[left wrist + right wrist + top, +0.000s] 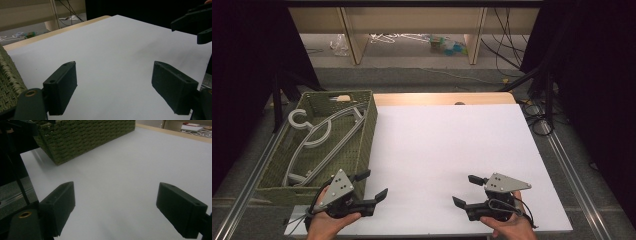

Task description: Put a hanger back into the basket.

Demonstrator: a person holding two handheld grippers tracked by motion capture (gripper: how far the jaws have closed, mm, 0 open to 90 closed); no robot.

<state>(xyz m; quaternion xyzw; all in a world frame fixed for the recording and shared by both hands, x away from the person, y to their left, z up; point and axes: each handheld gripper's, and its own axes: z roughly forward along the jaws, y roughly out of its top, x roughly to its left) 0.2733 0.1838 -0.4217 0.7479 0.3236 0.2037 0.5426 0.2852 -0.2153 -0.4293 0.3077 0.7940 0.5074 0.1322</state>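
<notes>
A green woven basket (368, 131) stands at the table's left side and holds grey clothes hangers (319, 131). My left gripper (373, 184) hovers just off the basket's near right corner, open, nothing between its jaws. My right gripper (466, 190) is low over the white sheet (447, 150) near the front right, also open and empty, pointing left toward the other gripper. In the left gripper view its jaws (113, 85) frame bare white sheet, with the basket's wall (7, 77) at the left edge. In the right gripper view the gripper (115, 206) faces the basket (82, 137) across the sheet.
A wooden table edge (442, 98) shows beyond the white sheet. Behind it are wooden shelf legs (354, 40), cables and small litter on the floor. Metal rails (572, 170) run along both sides of the table. Dark curtains flank the scene.
</notes>
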